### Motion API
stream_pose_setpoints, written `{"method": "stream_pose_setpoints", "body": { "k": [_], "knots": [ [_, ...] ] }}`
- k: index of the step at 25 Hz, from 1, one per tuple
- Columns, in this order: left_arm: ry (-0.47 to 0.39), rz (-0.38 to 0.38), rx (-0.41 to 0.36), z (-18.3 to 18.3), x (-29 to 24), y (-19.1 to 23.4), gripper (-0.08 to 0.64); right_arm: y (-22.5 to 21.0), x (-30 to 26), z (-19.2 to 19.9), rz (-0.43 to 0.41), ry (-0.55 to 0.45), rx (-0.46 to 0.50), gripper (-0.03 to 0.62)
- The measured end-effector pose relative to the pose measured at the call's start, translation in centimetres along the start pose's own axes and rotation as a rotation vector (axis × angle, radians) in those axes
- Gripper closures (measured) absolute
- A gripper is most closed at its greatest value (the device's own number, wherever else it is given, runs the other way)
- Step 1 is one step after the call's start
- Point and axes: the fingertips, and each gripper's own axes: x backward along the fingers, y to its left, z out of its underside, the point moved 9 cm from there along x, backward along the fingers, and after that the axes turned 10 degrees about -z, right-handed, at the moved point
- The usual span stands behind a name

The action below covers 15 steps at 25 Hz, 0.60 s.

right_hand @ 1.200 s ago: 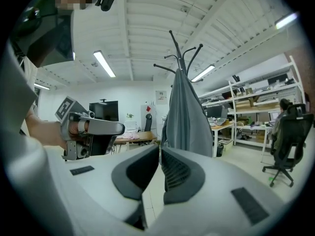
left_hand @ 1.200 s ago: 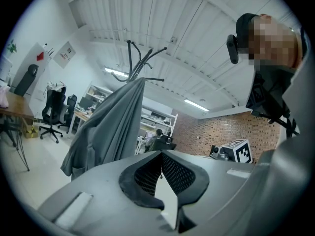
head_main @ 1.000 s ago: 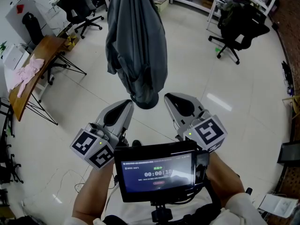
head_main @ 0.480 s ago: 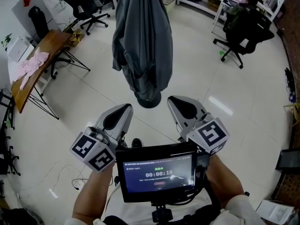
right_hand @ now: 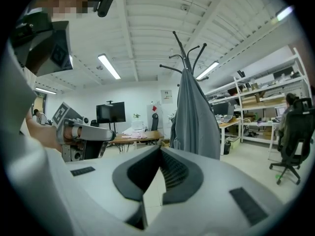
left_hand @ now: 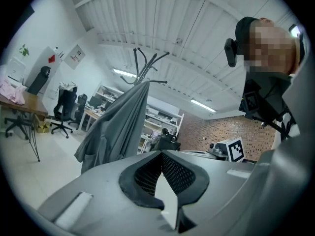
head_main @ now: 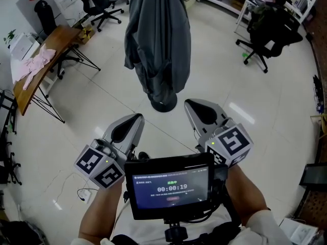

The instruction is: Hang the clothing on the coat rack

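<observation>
You work in even, bright light: ceiling tubes (right_hand: 109, 66) glow above your right claw (right_hand: 158, 151), and a pale glare patch (head_main: 240, 112) sits on the floor (head_main: 92, 111) beside it. Both gripper views bend inside dark round corners; the near jaws blur.

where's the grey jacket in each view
Head view: grey jacket at top centre, hanging on the coat rack.
Left gripper view: left of centre.
Right gripper view: right of centre.
Shared landmark: the wooden table with pink cloth.
</observation>
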Motion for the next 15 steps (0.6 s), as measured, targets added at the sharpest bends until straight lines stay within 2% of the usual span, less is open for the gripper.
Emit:
{"method": "stream_pose_setpoints", "body": {
  "k": [15],
  "knots": [
    [0.058, 0.115, -0.009, -1.3, 1.4, 2.8, 0.560, 2.7, -2.4, -2.1, 0.083, -0.006, 0.012, 0.591]
  ]
}}
